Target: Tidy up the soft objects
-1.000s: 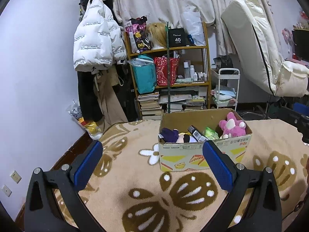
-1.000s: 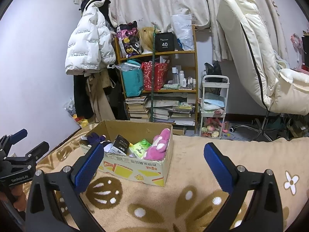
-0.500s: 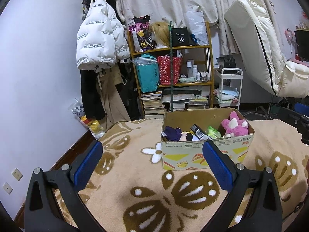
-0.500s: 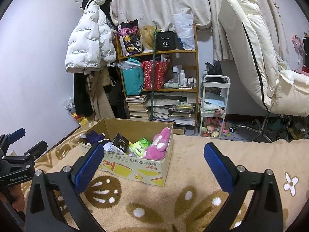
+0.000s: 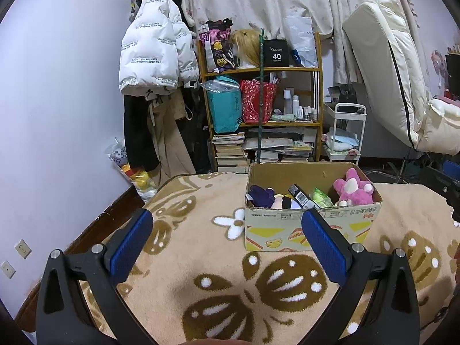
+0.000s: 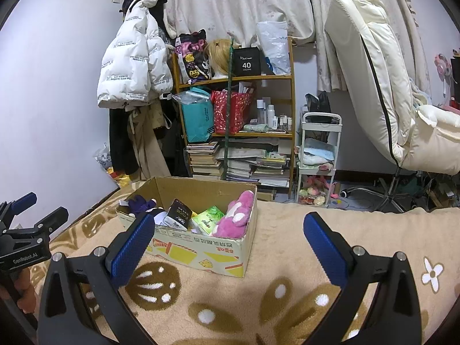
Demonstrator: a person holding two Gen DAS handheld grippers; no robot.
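Sitting on blanket: one box, one pink plush. Left gripper, right gripper jaws released, empty; scene unchanged.

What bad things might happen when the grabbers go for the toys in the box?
1. The pink plush lies packed against the green packet and black packet, so a pinch might drag the wrong thing out too.
2. The cardboard box sits on a soft blanket; a push on its rim could tip or slide it.
3. Both the left gripper and right gripper are open near the same box, so they might bump.
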